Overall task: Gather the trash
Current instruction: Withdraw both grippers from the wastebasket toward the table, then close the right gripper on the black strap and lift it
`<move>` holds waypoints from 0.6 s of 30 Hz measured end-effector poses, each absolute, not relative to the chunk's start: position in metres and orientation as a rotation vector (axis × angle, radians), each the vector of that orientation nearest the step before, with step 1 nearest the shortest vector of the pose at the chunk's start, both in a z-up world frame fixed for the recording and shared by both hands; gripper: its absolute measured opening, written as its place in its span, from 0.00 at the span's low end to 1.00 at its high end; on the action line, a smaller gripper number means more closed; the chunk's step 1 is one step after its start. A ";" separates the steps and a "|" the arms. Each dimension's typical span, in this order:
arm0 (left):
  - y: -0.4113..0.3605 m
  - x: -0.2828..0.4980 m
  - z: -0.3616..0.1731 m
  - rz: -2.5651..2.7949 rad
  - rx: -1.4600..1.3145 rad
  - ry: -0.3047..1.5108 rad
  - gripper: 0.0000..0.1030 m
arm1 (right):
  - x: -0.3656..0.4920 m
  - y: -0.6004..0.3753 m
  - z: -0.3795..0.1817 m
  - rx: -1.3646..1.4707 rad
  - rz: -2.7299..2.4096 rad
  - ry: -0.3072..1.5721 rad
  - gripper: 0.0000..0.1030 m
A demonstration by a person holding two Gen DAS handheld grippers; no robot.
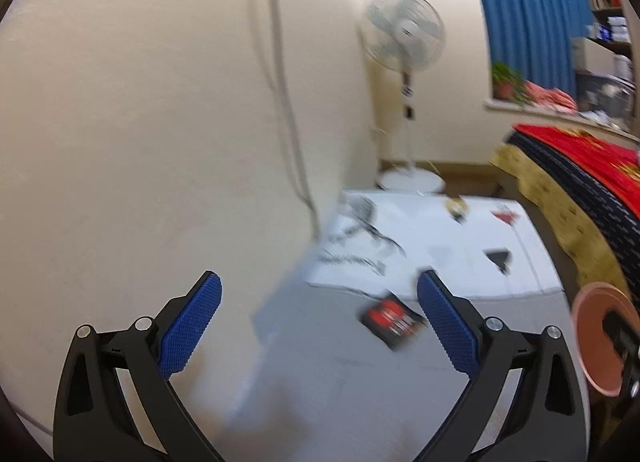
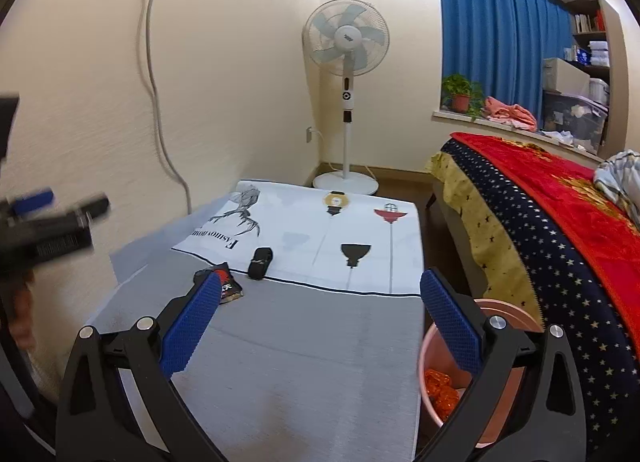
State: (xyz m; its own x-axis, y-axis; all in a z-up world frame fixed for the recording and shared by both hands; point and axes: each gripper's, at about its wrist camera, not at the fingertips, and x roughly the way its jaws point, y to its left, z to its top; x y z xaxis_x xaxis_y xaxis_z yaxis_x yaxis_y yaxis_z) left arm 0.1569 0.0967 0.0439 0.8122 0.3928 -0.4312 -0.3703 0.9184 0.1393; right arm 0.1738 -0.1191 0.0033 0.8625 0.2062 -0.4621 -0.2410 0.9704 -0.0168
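Both hand-held grippers (image 1: 318, 294) (image 2: 320, 294) wide apart, empty.

Left claw (image 1: 318, 318) and right claw (image 2: 320, 318) both gape wide, empty.

A home bedroom: a blanket-covered bed (image 2: 560, 222), standing fan (image 2: 346, 42), blue curtains (image 2: 492, 34) and windowsill plant (image 2: 460, 92).

The right gripper (image 2: 320, 326) hangs over a grey table (image 2: 296, 362), jaws spread wide with nothing between them. A red-and-black wrapper (image 2: 228, 286) lies on the table just behind the left pad, and a black pouch (image 2: 260, 257) lies near it on the white cloth (image 2: 360, 230). A pink bin (image 2: 436, 394) beside the table's right edge holds orange trash (image 2: 442, 392). The left gripper (image 2: 48, 226) shows blurred at the left edge. A fan (image 2: 346, 46) stands in the corner, and a bed (image 2: 560, 230) lies at right.
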 end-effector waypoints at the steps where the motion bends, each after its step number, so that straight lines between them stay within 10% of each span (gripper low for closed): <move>1: 0.103 0.157 0.047 0.432 0.045 0.463 0.92 | 0.176 -0.115 0.001 -0.080 0.238 0.482 0.95; 18: 0.158 0.169 0.061 0.495 -0.083 0.503 0.92 | 0.318 -0.040 -0.082 -0.041 0.195 0.616 0.93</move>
